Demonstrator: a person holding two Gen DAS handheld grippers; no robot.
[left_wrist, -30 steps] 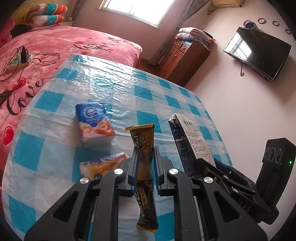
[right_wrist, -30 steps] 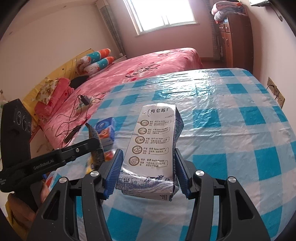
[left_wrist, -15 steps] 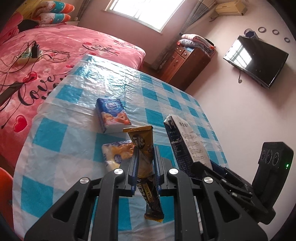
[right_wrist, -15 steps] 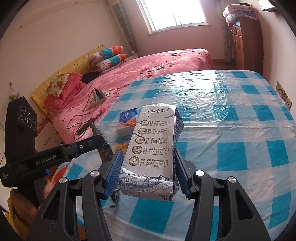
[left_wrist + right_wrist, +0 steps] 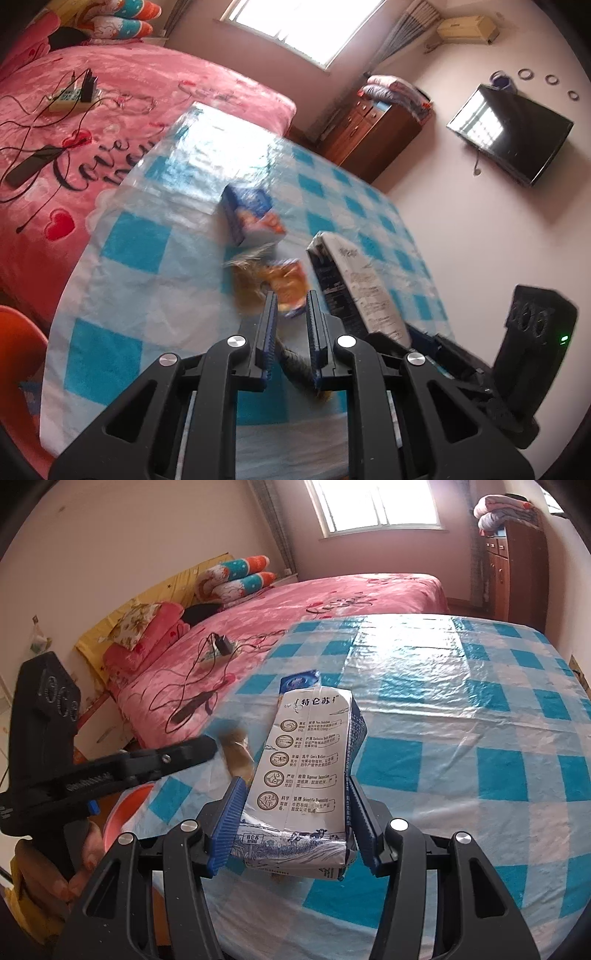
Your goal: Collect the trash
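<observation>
Left wrist view shows the left gripper (image 5: 290, 317) clamped on a blurred yellow-brown snack wrapper (image 5: 251, 286) above the blue-checked tablecloth (image 5: 147, 266). Beside it, the right gripper (image 5: 295, 814) squeezes a white-and-blue milk carton (image 5: 314, 771); another blue carton (image 5: 251, 214) lies on the cloth.

I look across a blue-checked table (image 5: 480, 716) beside a pink bed (image 5: 332, 602), daylight pouring through the window (image 5: 376, 502), a wooden dresser (image 5: 369, 136) in the corner and a television (image 5: 513, 129) on the pale wall (image 5: 480, 221).
</observation>
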